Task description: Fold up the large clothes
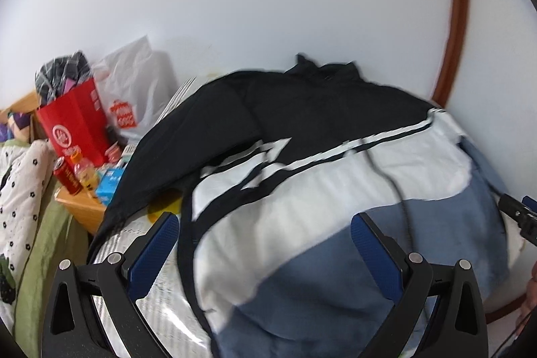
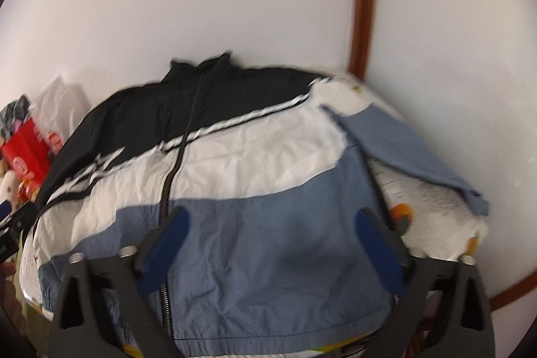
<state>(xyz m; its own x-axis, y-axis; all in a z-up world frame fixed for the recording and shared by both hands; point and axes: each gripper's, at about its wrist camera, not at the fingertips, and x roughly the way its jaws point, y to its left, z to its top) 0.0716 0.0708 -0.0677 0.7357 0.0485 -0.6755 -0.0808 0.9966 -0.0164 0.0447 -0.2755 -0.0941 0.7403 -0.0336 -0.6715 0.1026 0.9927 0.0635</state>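
The jacket [image 2: 255, 163] lay spread flat, front side up, on a bed with a white patterned cover [image 2: 433, 203], its collar [image 2: 201, 66] against the white wall [image 2: 235, 5]. It had three bands of colour: black at the shoulders, white in the middle, blue at the hem, with a black zipper [image 2: 174, 163] closed down the front. Its blue sleeve [image 2: 412, 150] lay stretched out to the side over the cover, and the black sleeve [image 1: 161, 153] hung down toward the other edge of the bed.

The right gripper [image 2: 272, 244] was above the blue lower part of the jacket, its jaws wide apart, with only the flat cloth seen between the blue pads [image 2: 376, 247] and nothing clamped. The left gripper [image 1: 265, 250] was over the hem near the white and blue bands, its jaws also wide open and holding nothing; whether any finger touched the cloth I could not tell, because both views were blurred.

Beside the bed stood a red paper bag [image 1: 75, 126], a white plastic bag [image 1: 134, 89], and some bottles and boxes [image 1: 90, 176] on a wooden stand [image 1: 80, 207]. A brown door frame [image 1: 458, 22] ran up the wall
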